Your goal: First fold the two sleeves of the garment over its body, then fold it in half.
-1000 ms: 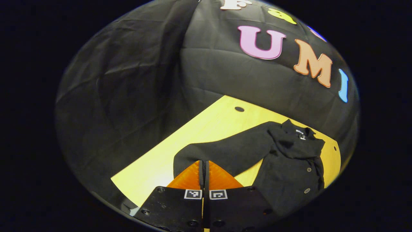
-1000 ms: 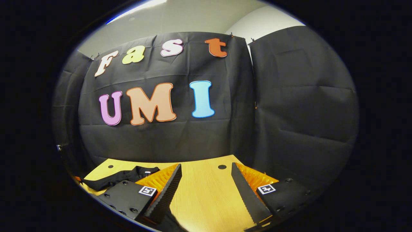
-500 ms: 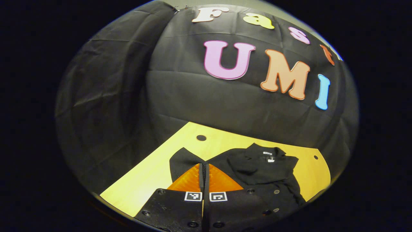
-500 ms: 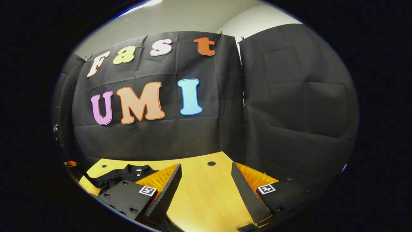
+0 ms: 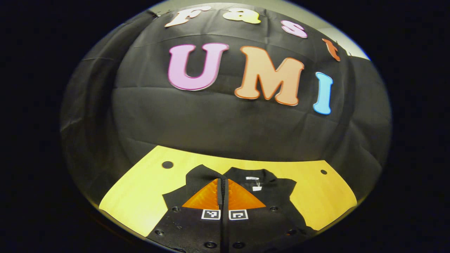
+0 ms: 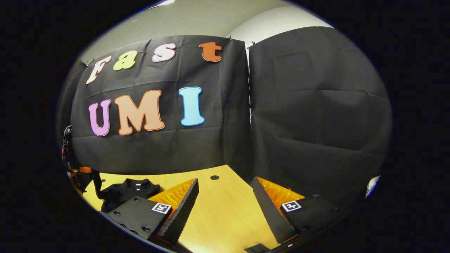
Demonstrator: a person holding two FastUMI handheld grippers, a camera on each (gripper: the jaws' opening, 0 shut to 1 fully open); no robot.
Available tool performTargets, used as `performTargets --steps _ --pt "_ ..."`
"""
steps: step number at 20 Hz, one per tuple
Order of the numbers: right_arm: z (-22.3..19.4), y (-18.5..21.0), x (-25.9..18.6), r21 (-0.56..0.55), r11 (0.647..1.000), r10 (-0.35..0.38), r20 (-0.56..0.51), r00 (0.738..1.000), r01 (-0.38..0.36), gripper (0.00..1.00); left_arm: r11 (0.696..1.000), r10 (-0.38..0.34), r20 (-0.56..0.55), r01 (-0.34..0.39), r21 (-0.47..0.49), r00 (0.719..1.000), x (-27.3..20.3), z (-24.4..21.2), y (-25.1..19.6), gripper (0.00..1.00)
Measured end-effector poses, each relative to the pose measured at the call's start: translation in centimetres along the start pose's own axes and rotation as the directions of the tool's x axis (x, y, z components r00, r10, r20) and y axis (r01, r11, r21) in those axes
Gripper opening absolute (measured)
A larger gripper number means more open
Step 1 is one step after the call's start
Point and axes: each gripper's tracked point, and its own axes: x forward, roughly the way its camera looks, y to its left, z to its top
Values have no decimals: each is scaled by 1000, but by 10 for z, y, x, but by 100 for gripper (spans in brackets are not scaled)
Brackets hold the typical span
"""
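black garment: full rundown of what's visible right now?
The black garment is a dark, soft-looking cloth top lying on the yellow wooden table. In the left gripper view its collar, with a small white tag inside, points toward the booth wall. The left gripper, fingers closed together, sits in front of it; a fold of cloth rises beside the fingers, though an actual pinch can't be confirmed. The right gripper view shows it bunched at the table's left.

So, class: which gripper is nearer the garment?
Left. The left gripper, fingers together, sits right at the garment. The right gripper is open over bare table, the garment off to its left.
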Motion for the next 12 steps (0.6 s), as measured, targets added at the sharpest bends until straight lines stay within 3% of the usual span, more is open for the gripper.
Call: performTargets --steps 3,12 --pt "-3 -12 -8 -11 1000 -30 -15 999 30 98 997 -70 -24 71 31 997 25 -11 -47 0" --pt "-8 0 -24 22 999 -30 -42 999 31 98 969 -247 -77 248 4 966 67 -46 -165 0"
